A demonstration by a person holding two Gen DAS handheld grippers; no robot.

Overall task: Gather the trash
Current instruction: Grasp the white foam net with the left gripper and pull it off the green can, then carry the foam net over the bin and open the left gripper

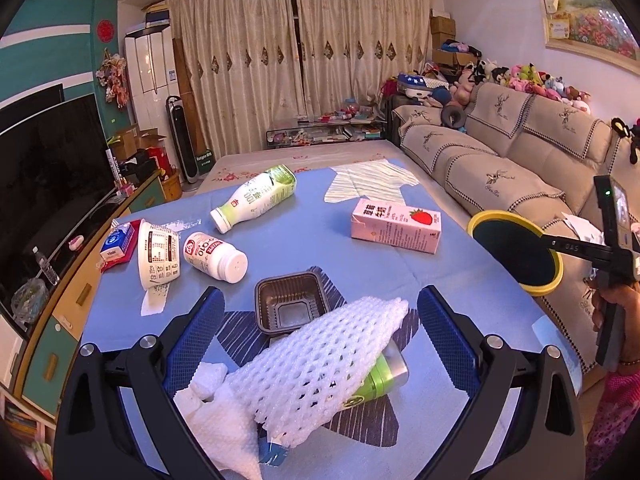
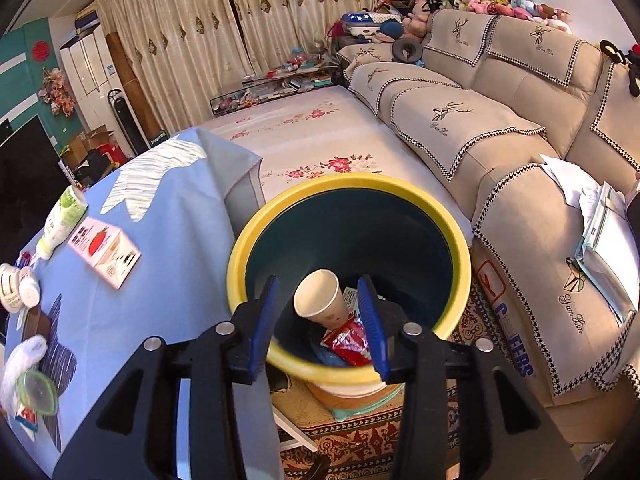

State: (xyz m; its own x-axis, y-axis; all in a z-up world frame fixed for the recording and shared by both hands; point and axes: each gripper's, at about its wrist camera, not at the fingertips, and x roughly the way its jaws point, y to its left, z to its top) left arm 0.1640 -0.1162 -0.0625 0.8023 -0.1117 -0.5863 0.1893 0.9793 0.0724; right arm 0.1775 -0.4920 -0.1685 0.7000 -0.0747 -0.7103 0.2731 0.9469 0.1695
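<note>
I am working in a living room with beige curtains at the far wall, a television on the left and a beige sofa [image 1: 520, 160] along the right. A table draped in a blue cloth [image 1: 304, 240] fills the near ground, and its right edge drops off toward the sofa, leaving a narrow lane of patterned rug. In that lane stands the yellow-rimmed bin [image 2: 348, 188]; my right gripper [image 2: 324, 320] sits over its near rim with its blue pads spread apart, nothing between them, and below I see a paper cup [image 2: 320, 298] and a red wrapper [image 2: 348, 340] lying inside. My left gripper [image 1: 320, 320] hangs above the near end of the table, jaws wide and gripping nothing, with a white foam net [image 1: 320, 368] between the fingers, draped over a green can [image 1: 380, 380] and touching crumpled white tissue [image 1: 216, 412]. Just beyond lies an empty dark plastic tray [image 1: 292, 304]. Farther out, well apart, rest a pink strawberry milk carton [image 1: 396, 224], a green-and-white bottle [image 1: 256, 196] on its side, a small white bottle [image 1: 216, 256] marked "Q10", and a tipped white cup [image 1: 158, 252] with fine print I cannot read. A box by the bin shows letters ending "FERS".
</note>
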